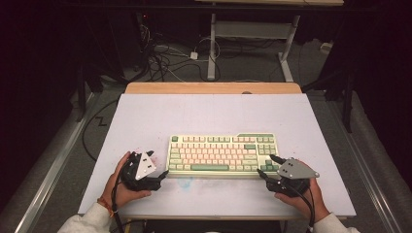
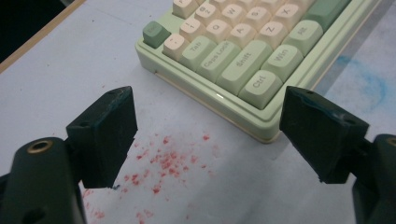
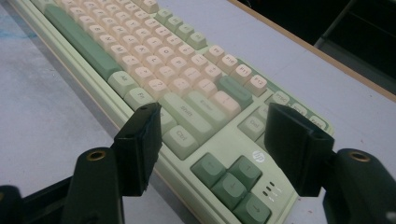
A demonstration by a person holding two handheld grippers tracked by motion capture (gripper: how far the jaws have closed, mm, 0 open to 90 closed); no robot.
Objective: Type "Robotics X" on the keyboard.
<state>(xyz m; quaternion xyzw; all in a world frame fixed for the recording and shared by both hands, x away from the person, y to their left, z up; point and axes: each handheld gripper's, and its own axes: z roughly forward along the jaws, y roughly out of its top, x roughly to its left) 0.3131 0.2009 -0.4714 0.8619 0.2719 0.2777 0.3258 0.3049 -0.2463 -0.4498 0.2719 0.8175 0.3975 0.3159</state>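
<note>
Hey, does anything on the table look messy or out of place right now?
Yes: red specks are spattered on the table by the keyboard's left end, and a blue smear stains the surface along its front edge.

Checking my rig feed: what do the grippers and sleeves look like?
Both the left gripper and the right gripper are black, each topped by a grey three-cornered plate with holes and trailing a black cable. Jaws are blocky black pads. Sleeves are white; an orange band circles the left wrist.

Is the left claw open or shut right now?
Open. The left claw has jaws standing wide apart, bare table between them, beside the keyboard.
</note>
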